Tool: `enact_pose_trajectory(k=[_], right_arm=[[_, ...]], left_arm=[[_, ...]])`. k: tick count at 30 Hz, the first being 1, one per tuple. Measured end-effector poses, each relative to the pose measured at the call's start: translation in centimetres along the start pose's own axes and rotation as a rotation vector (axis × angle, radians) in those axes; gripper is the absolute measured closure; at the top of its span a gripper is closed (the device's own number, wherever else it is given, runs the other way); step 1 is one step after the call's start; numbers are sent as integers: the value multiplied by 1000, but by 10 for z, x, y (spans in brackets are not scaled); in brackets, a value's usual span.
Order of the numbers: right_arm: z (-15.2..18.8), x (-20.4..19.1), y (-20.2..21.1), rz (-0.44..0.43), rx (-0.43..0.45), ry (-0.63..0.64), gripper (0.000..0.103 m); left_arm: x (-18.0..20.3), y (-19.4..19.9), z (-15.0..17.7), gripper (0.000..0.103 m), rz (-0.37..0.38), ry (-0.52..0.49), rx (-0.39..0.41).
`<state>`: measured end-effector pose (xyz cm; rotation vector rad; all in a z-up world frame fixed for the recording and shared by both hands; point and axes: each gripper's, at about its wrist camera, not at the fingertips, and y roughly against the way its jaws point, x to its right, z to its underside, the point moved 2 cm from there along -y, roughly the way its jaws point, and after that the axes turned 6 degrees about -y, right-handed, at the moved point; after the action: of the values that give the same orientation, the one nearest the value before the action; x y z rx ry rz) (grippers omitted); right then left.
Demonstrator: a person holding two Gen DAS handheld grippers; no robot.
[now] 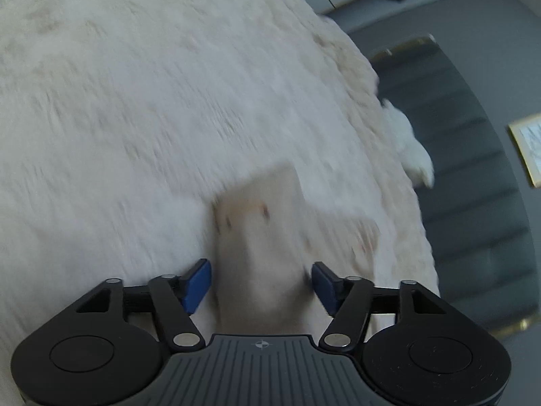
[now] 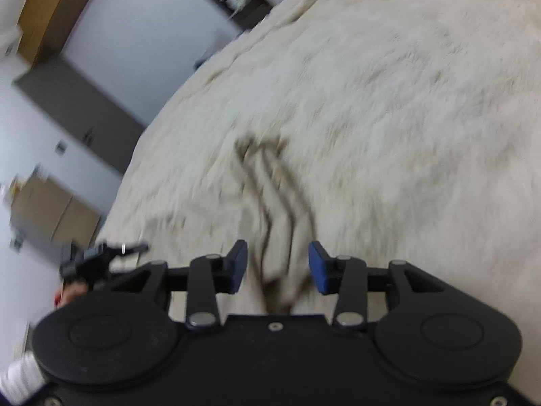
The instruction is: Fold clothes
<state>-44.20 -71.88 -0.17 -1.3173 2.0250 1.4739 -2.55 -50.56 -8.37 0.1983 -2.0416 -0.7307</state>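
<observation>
**Item 1: garment.** Pale beige cloth piece (image 1: 260,233), lying on a cream shaggy bedcover (image 1: 152,108). In the left wrist view its long axis runs from 6 o'clock, between the gripper's fingers, up toward 12 o'clock, ending in a squared edge just above centre; a second flap spreads off toward 3 o'clock. In the right wrist view the same pale cloth (image 2: 282,237) shows dark-shadowed folds running from 6 o'clock up toward 11 o'clock. Both views are motion-blurred; fine detail cannot be told.

**Item 2: left gripper** (image 1: 261,286). Blue pads spread wide, the cloth between them, neither pad pressing it.

**Item 3: right gripper** (image 2: 278,267). Blue pads spread, folded cloth in the gap, no visible pinch.

**Item 4: edges and room.**
- Left wrist view: the bedcover's edge curves from 1 o'clock down to 4 o'clock; beyond it grey floor (image 1: 473,50) and a dark glass panel (image 1: 466,169). Bare bedcover fills 9 through 12 o'clock.
- Right wrist view: the bedcover's edge runs from 12 o'clock down to 8 o'clock; beyond it pale walls and dark cupboards (image 2: 77,101). Bare bedcover fills 12 through 4 o'clock.
- A second black gripper-like device (image 2: 98,260) sits at 8 o'clock by the bedcover's edge.
</observation>
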Motion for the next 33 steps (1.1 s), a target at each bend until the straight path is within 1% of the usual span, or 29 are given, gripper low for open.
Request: enact_pose_trajectory(k=[2,3,4,5,6,8,9,10,11,12,13,14,15,16,17,18,19,21,22,23,24,25,27,28,30,33], right_arm=[[18,-9,-5,-6,-86,66,63],[25,-12,-8,4,-113,90,79],[31,-14,-10,13,-139,115,100],[35,-14,-11,27,-158,126,103],[38,-10,-10,46,-168,120,103],[41,0,-6,75,-182,99,103],[40,6,-2,76,-176,73,103],[38,12,4,77,-170,52,103],[36,14,10,76,-162,49,103],[35,13,15,71,-157,57,102],[33,12,18,70,-147,62,102],[32,10,22,75,-130,67,96],[29,9,25,67,-108,63,92],[24,7,25,45,-79,50,91],[22,7,26,22,-61,37,88],[20,7,27,-9,-51,18,82],[17,6,28,-35,-38,2,81],[14,3,28,-44,-28,3,81],[14,1,28,-45,-28,7,81],[13,-1,27,-44,-30,8,81],[13,-2,26,-46,-30,11,81],[14,-5,26,-53,-29,14,81],[15,-8,24,-62,-31,11,81],[16,-9,22,-62,-32,11,81],[17,-13,19,-62,-33,17,81],[21,-17,18,-58,-36,29,81]], left_arm=[[0,-5,-4,38,-21,11,7],[-4,-8,-10,38,-18,41,23],[-10,-10,-16,43,-25,77,42],[-16,-12,-22,49,-33,112,61],[-21,-14,-27,53,-37,146,77],[-29,-18,-32,58,-6,207,88],[-29,-20,-31,62,4,217,84],[-28,-19,-31,63,-5,210,86],[-24,-17,-29,63,-20,196,98],[-22,-15,-27,59,-27,199,103],[-21,-13,-24,47,-38,207,100],[-17,-6,-17,43,-49,211,93],[-12,0,-9,38,-59,210,87],[-6,3,-2,37,-59,182,79],[4,11,15,37,-54,124,57],[13,19,33,37,-46,71,33],[19,24,52,38,-23,42,-3],[30,28,89,38,1,-4,-62],[35,27,107,49,-15,-36,-88],[39,28,120,57,-41,-53,-86],[41,30,133,64,-82,-57,-66],[40,33,139,68,-95,-39,-42],[41,38,148,69,-124,-21,-2],[43,40,152,68,-142,-21,13],[50,38,155,63,-191,-52,18],[65,36,156,59,-255,-118,19]])
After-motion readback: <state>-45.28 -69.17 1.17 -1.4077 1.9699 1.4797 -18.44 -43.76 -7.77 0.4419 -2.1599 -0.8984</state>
